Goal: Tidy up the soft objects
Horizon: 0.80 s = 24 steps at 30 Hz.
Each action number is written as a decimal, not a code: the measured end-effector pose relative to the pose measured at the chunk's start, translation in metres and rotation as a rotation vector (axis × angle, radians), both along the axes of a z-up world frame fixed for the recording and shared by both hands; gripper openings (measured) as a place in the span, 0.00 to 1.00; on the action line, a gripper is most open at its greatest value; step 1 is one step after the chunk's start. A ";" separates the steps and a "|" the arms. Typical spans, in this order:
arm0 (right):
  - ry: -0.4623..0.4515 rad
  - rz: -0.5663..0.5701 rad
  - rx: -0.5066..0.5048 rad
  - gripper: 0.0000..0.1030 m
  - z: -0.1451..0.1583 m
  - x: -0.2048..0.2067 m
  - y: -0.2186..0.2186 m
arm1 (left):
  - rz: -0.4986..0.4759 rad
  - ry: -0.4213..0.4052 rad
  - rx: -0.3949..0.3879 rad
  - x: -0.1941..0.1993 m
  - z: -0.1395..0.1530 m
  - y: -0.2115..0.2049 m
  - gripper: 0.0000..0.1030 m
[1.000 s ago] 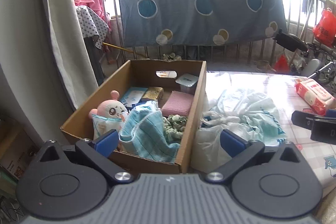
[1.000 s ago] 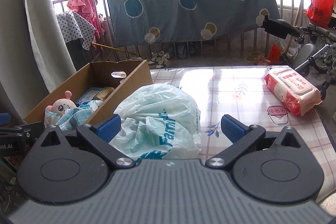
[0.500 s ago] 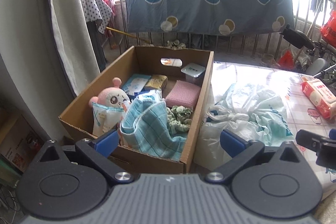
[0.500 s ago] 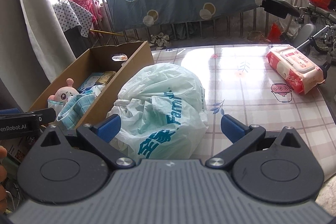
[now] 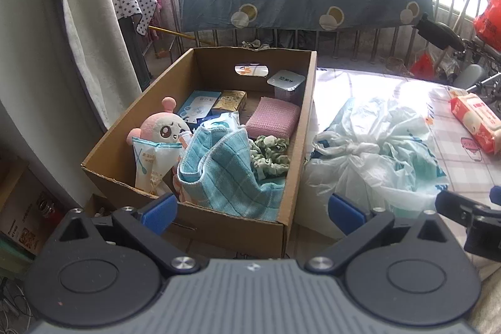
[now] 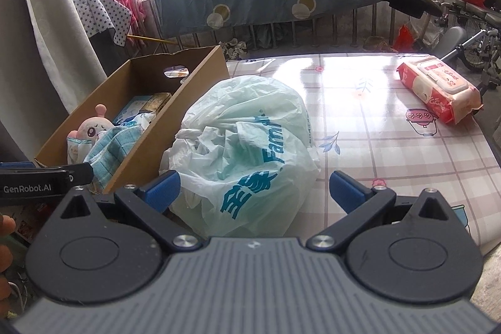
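Both grippers hang with jaws spread wide and nothing in them, so this reads as a pause between pickups, with the next item yet to be chosen. The left gripper (image 5: 252, 213) faces the near end of the open brown cardboard box (image 5: 294, 177), which already holds a pink round-headed plush toy (image 5: 162, 130), a light blue checked cloth (image 5: 225, 171), a green-and-white fabric scrunchie (image 5: 269, 154) and a pink knitted pad (image 5: 272, 121), among small packets. The right gripper (image 6: 253, 193) points at the knotted white plastic bag with teal lettering (image 6: 247, 155), which lies on the checked desk (image 6: 391, 140) against the box's right wall. A red-and-white pack of wet wipes (image 6: 438, 89) lies well apart at the desk's far right. The bag looks like the likeliest next item; the right jaws would need to close on its knot or a bunched fold, since the film is slippery and slack.
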State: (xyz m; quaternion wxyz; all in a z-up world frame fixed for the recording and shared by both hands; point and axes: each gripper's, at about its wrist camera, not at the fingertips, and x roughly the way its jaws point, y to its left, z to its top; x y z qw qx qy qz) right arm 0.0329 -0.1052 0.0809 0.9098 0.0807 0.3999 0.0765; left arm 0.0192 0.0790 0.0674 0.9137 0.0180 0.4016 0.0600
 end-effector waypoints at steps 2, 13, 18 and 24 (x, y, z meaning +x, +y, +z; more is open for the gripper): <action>0.003 -0.003 0.005 0.99 -0.001 -0.001 0.001 | -0.009 0.004 0.006 -0.001 -0.001 -0.001 1.00; 0.002 0.030 -0.016 0.99 0.000 -0.006 0.011 | -0.055 0.019 0.003 -0.001 -0.001 0.001 1.00; 0.002 0.022 -0.018 0.99 0.000 -0.007 0.009 | -0.091 0.032 -0.008 0.000 -0.003 -0.001 1.00; 0.008 0.009 -0.018 0.99 -0.001 -0.007 0.006 | -0.121 0.035 0.010 0.004 -0.005 -0.007 1.00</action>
